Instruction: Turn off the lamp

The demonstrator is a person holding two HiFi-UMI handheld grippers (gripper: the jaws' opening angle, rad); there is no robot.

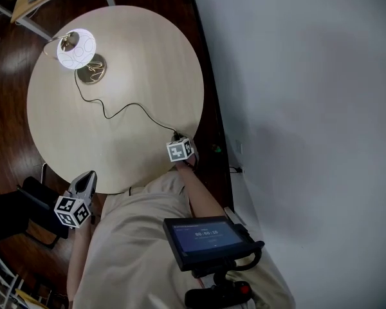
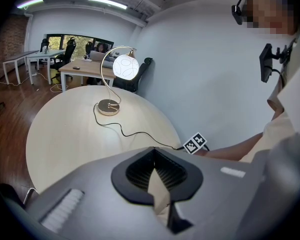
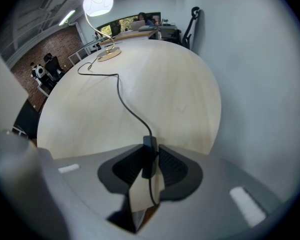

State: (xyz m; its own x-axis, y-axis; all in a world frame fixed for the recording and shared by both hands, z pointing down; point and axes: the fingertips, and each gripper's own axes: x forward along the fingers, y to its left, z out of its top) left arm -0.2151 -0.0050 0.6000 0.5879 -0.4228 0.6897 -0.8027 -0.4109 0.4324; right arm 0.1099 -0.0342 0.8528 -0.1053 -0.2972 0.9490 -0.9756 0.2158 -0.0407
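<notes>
Pads (image 3: 128, 168) of the right gripper (image 3: 150, 150) stand part closed and press from either side on a small black plastic inline switch (image 3: 149, 160), which sits upright between them at the near rim of the round pale wooden table (image 1: 135, 76). From the fingertips a thin black cord (image 3: 121, 96) snakes away across the tabletop to the lamp (image 1: 76, 49), a lit white glass globe on a curved brass stem with a round brass base. The lamp stands at the far side of the table, well apart from the fingers. The globe glows, so the switch-off is not yet done. The switch looks light, rigid and smooth, and it hangs loose on a limp cord, so it will likely twist or slide unless the squeeze lands square on its broad faces, where the button probably lies. The lamp itself looks top-heavy and fragile and is better left untouched. The left gripper (image 2: 153, 154) hovers off the table's near edge, well apart from the switch, its jaws together with nothing between them. By count there are one lamp, one cord, one switch, one table and two grippers.
</notes>
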